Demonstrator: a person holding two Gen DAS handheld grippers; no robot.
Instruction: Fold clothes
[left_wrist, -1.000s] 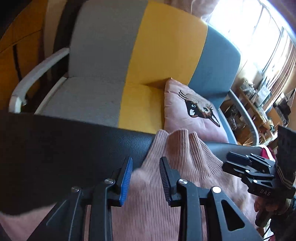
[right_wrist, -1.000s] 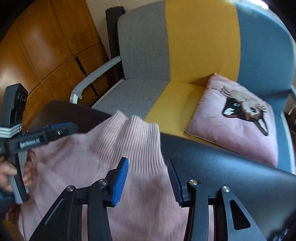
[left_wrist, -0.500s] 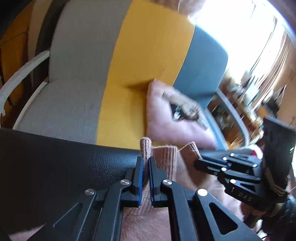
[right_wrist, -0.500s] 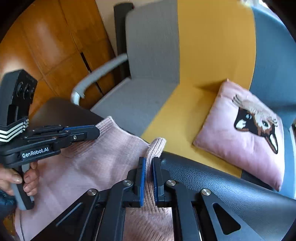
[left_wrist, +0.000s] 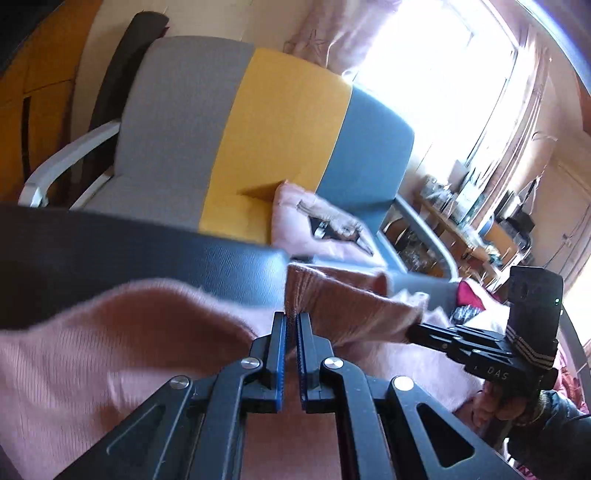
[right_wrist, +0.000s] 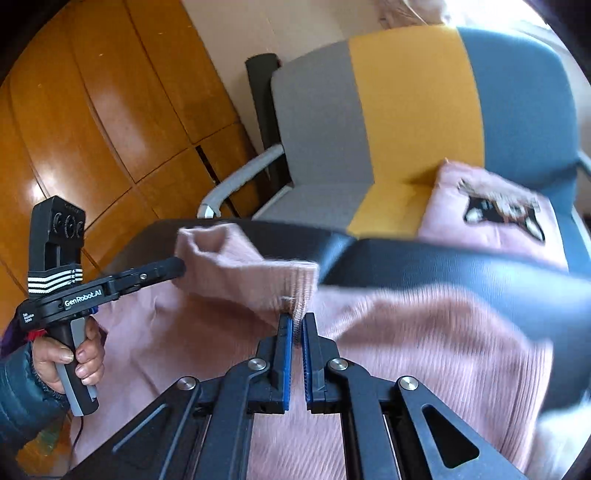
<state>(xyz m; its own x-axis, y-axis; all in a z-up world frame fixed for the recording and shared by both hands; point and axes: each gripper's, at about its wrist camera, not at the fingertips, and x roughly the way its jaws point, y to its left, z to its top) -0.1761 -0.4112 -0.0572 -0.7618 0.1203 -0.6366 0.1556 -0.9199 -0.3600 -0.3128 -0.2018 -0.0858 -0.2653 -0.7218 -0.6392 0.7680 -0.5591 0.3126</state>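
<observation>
Garment: a pink knit sweater (right_wrist: 424, 350) lies spread on a black padded surface (right_wrist: 461, 266), its ribbed hem lifted clear.
Left gripper (left_wrist: 291, 321): clamped on one hem corner.
Right gripper (right_wrist: 297, 325): clamped on the other.
Step in hand: apparently a fold, hem raised.
Next move: both corners carried level, the edge kept taut.
</observation>
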